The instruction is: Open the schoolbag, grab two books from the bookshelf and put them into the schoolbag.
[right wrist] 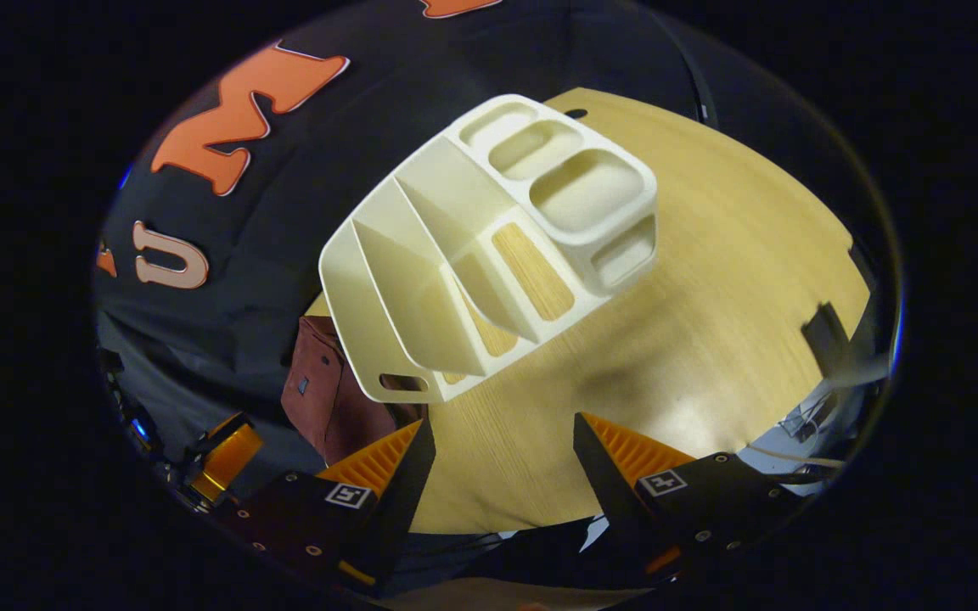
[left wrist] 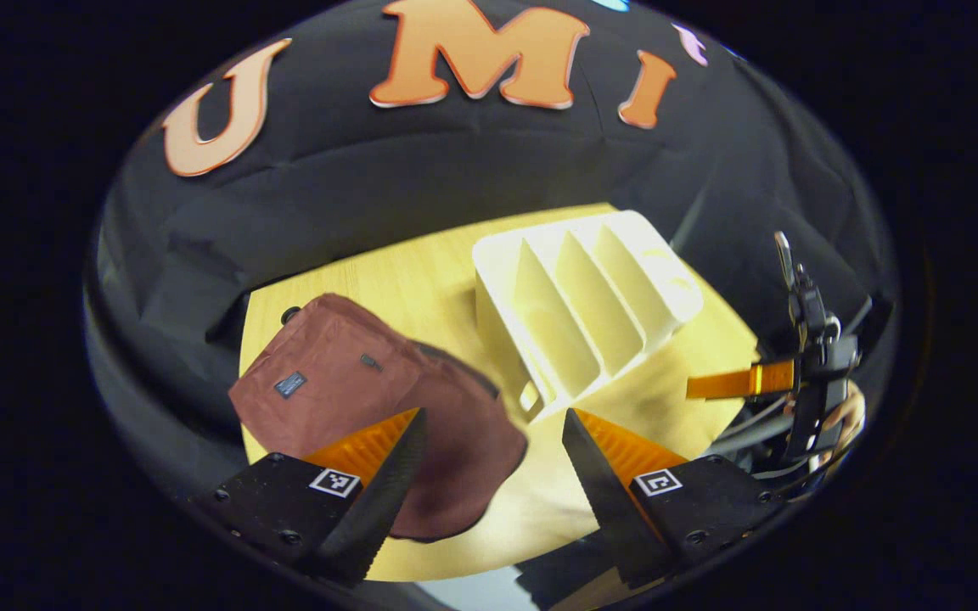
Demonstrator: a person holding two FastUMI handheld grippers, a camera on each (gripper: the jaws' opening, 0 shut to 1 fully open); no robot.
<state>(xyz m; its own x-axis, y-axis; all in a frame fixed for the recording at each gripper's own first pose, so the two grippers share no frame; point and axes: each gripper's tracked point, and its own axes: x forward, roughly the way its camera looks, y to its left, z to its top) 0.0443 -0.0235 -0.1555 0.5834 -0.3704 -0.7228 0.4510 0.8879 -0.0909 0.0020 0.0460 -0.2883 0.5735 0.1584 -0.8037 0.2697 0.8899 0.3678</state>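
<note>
A maroon schoolbag (left wrist: pixel 353 399) lies flat on the wooden table (left wrist: pixel 421 271), left of a cream bookshelf (left wrist: pixel 591 305) whose upright slots look empty. My left gripper (left wrist: pixel 493 441) hovers open above the bag's right edge and the shelf's near corner, with nothing between its fingers. At the far right of this view a hand holds the right gripper (left wrist: pixel 735 382) beside the shelf. In the right gripper view the bookshelf (right wrist: pixel 472 255) sits straight ahead, with the schoolbag (right wrist: pixel 328 399) partly hidden behind it. My right gripper (right wrist: pixel 502 450) is open over bare table (right wrist: pixel 710 297). The left gripper (right wrist: pixel 230 454) shows at lower left.
The booth's black cloth wall rises close behind the table. The shelf's end has several shallow tray pockets (right wrist: pixel 582 187). A dark object (right wrist: pixel 824 331) stands at the table's right edge, with cables (right wrist: pixel 803 416) just below it. Bare wood stretches right of the shelf.
</note>
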